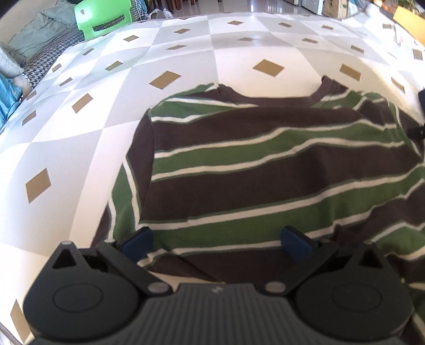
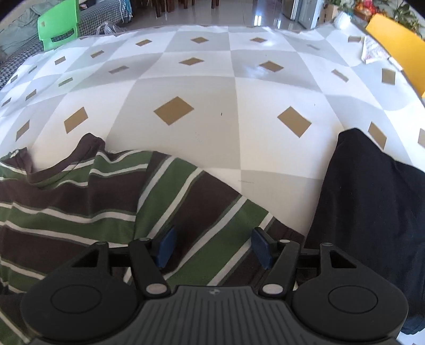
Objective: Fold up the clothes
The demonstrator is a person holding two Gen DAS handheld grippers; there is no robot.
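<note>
Checked in white and grey with tan diamonds, the tablecloth (image 1: 186, 53) carries a striped shirt (image 1: 265, 164), brown and green with thin white lines, lying rumpled with its collar away from the cameras. Only the right wrist view shows a dark garment (image 2: 372, 207) just beside the shirt's sleeve, and a yellow chair (image 2: 398, 45). Both views catch a green chair (image 1: 98, 16). The left gripper (image 1: 217, 241) and right gripper (image 2: 213, 245) stand open over the cloth, gripping nothing.

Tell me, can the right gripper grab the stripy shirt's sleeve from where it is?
Probably yes. The right gripper hangs open right over the striped sleeve, nothing lies between them, and the dark garment sits off to the side.
</note>
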